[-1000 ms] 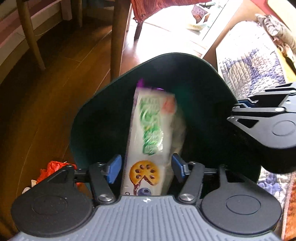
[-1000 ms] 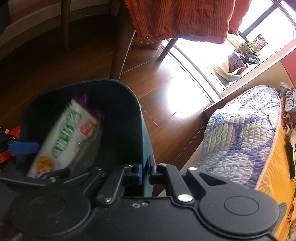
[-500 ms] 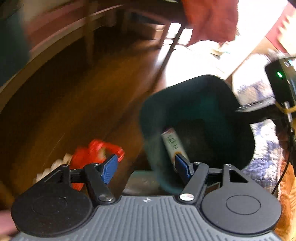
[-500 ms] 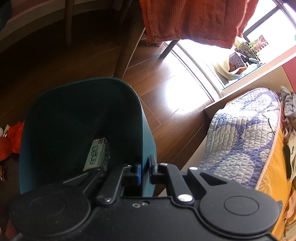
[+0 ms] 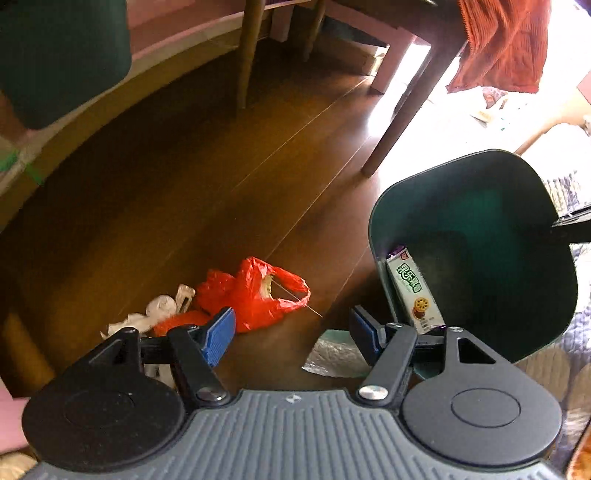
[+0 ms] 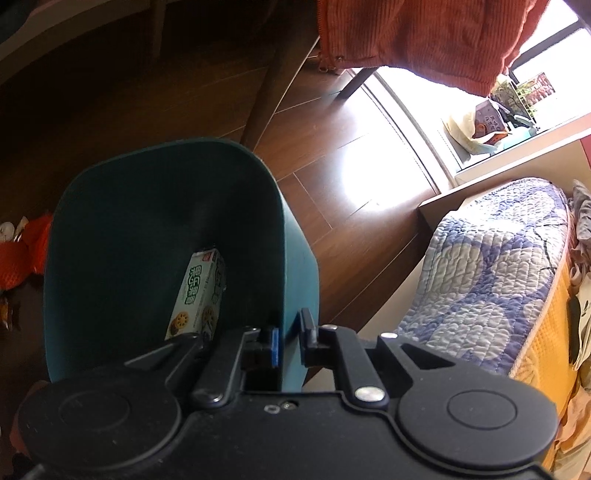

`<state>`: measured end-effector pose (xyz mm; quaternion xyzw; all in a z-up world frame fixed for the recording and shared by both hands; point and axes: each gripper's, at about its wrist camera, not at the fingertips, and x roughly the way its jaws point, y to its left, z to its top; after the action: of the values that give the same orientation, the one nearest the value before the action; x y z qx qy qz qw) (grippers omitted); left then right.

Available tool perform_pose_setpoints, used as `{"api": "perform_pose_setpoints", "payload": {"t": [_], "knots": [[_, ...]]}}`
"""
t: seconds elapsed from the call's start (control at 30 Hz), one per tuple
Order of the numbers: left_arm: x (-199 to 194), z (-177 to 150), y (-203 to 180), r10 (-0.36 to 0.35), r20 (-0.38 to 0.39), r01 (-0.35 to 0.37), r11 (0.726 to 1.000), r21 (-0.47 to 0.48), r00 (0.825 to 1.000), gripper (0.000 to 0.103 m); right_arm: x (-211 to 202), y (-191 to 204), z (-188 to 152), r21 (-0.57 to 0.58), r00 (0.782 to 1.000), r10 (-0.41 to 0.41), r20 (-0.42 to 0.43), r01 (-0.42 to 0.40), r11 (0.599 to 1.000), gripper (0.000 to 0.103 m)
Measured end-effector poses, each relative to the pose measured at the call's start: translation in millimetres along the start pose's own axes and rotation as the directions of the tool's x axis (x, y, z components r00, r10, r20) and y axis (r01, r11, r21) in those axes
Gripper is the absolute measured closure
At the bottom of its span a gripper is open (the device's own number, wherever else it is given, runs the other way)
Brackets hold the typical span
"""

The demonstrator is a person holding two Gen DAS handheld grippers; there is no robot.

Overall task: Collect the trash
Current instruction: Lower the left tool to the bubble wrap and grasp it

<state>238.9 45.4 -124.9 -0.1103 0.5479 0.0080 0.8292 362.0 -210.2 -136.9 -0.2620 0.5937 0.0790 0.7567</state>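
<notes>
A dark green bin stands on the wood floor. A white and green biscuit wrapper lies inside it; it also shows in the right wrist view. My right gripper is shut on the bin's wall. My left gripper is open and empty, just left of the bin. Ahead of it on the floor lie a red plastic bag, crumpled white paper and a clear foil scrap.
A wooden table leg and chair legs stand beyond the trash. An orange cloth hangs from the table. A quilted bed lies to the right, with a bright window behind.
My left gripper let go of the biscuit wrapper, which dropped into the bin. The gripper then swung left and back, out of the bin, toward the trash on the floor.
</notes>
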Motion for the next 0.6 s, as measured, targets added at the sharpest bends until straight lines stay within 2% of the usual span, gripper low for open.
{"api": "perform_pose_setpoints", "payload": {"t": [0.2,0.3,0.33,0.43,0.53,0.6], "knots": [[44.9,-22.8,-21.4,-0.056,-0.066,0.065,0.987,0.145,0.996,0.036,8.2,-12.8,9.5,0.086,0.999,-0.011,0.033,0.008,0.996,0.096],[75.9,-47.0,-48.2,-0.048,-0.055,0.065,0.935,0.349,0.997,0.036,13.4,-25.0,13.8,0.098,1.0,0.009,0.028,-0.012,0.995,0.096],[90.9,-56.3,-54.5,-0.048,-0.083,0.077,0.918,0.388,0.995,0.036,15.3,-29.6,13.9,0.099,1.0,0.018,0.025,-0.021,0.995,0.096],[128.7,-80.0,-66.7,-0.062,-0.182,0.135,0.896,0.424,0.981,0.036,19.8,-40.4,12.1,0.095,0.999,0.042,0.022,-0.044,0.994,0.096],[154.7,-100.9,-87.4,-0.024,-0.179,0.115,0.848,0.517,0.983,0.036,23.6,-49.2,10.3,0.099,0.998,0.063,0.026,-0.066,0.993,0.096],[172.8,-108.1,-100.4,-0.017,-0.185,0.117,0.829,0.546,0.983,0.036,27.4,-55.5,9.8,0.101,0.997,0.071,0.03,-0.073,0.992,0.096]]}}
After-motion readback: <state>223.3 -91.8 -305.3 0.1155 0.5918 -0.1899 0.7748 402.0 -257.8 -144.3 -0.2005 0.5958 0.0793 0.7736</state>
